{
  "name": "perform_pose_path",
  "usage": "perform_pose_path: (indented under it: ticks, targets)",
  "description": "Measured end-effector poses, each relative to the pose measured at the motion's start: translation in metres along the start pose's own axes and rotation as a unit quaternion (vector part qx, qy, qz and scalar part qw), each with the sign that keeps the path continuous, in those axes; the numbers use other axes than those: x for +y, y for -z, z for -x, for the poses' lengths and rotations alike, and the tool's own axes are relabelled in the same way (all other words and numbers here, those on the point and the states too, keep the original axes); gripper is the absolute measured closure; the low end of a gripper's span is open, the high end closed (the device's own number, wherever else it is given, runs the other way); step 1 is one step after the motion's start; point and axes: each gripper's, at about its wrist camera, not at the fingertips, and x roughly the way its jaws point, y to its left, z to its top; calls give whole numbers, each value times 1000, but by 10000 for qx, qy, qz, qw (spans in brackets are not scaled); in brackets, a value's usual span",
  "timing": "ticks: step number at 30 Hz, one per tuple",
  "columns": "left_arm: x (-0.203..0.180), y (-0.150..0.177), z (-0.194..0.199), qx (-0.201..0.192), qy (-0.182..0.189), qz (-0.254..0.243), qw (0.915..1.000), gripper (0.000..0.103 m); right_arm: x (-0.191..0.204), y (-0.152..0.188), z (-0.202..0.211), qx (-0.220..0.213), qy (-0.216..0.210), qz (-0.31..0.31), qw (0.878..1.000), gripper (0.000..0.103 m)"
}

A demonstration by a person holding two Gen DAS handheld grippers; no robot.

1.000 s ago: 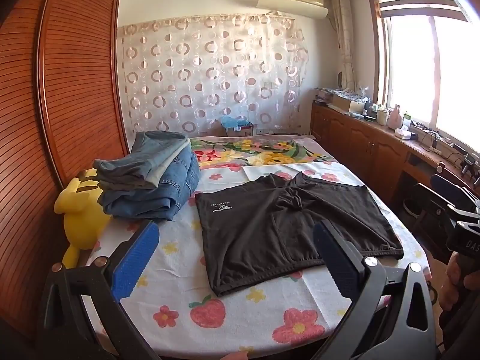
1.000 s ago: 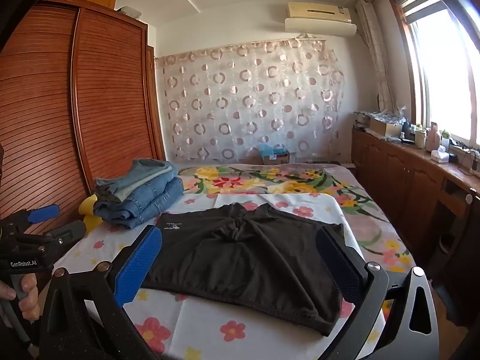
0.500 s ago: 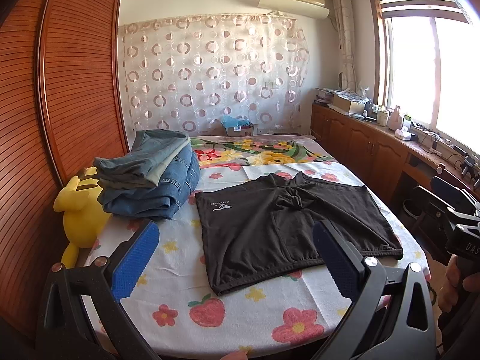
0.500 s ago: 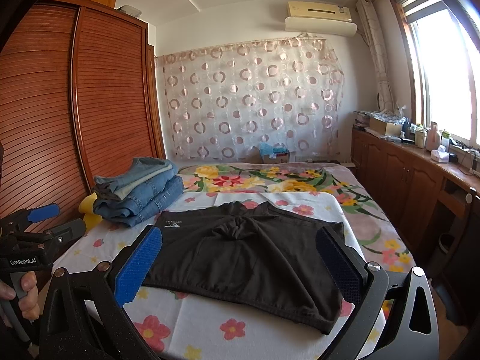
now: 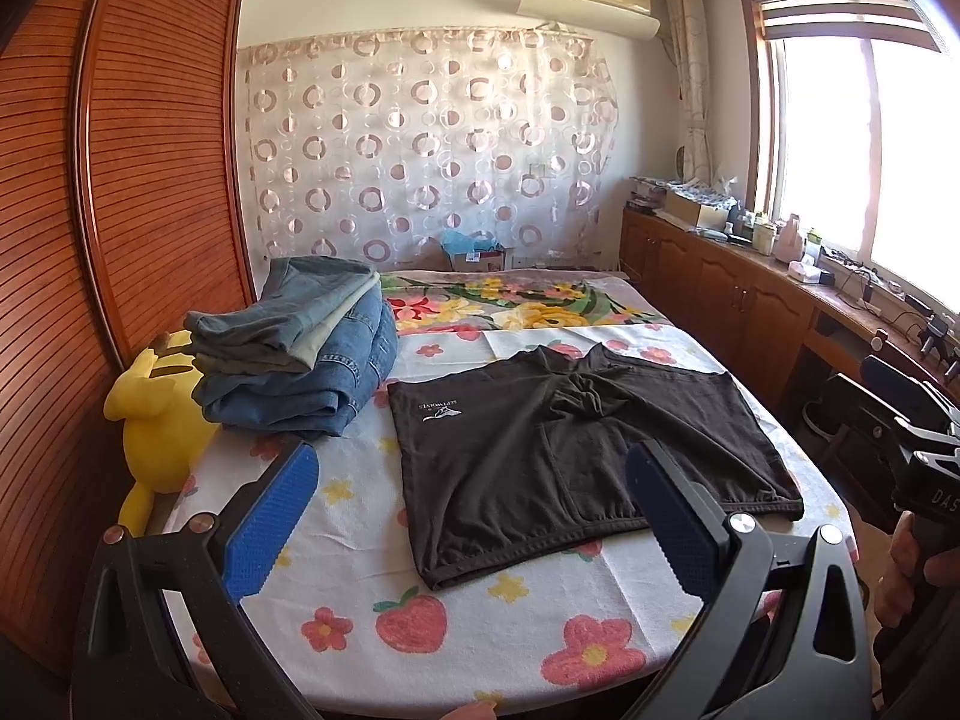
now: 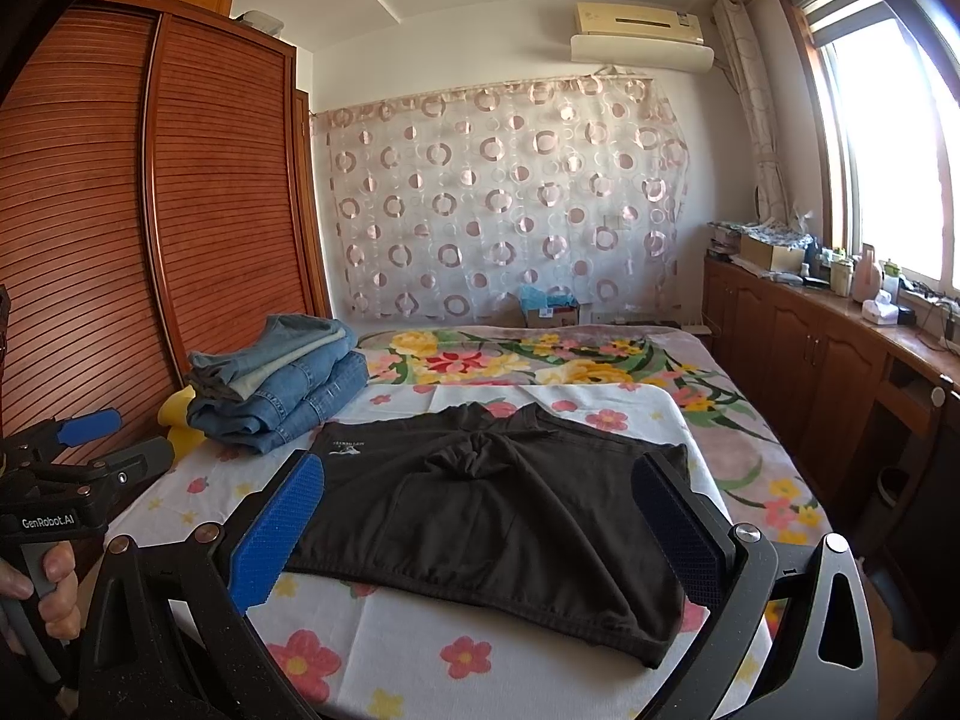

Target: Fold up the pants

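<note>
A pair of black shorts (image 5: 576, 456) (image 6: 498, 516) lies spread flat on the flowered sheet, waistband toward me, with a small white logo on its left side. My left gripper (image 5: 474, 510) hovers open in front of the near edge of the bed, nothing between its blue pads. My right gripper (image 6: 480, 522) is also open and empty, held above the near hem of the shorts. Each gripper shows at the edge of the other's view, held by a hand (image 6: 42, 582).
A stack of folded jeans (image 5: 294, 354) (image 6: 276, 390) sits at the bed's left, with a yellow plush toy (image 5: 159, 420) beside it against the wooden wardrobe (image 5: 120, 180). A wooden counter (image 5: 750, 282) with clutter runs under the window on the right.
</note>
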Motion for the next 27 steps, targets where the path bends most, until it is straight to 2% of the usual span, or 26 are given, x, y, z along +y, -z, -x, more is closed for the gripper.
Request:
perform_pose_path:
  ticks: [27]
  targets:
    - [0, 0, 0, 4, -2, 14, 10000, 0, -1, 0, 3, -32, 3, 0, 10000, 1]
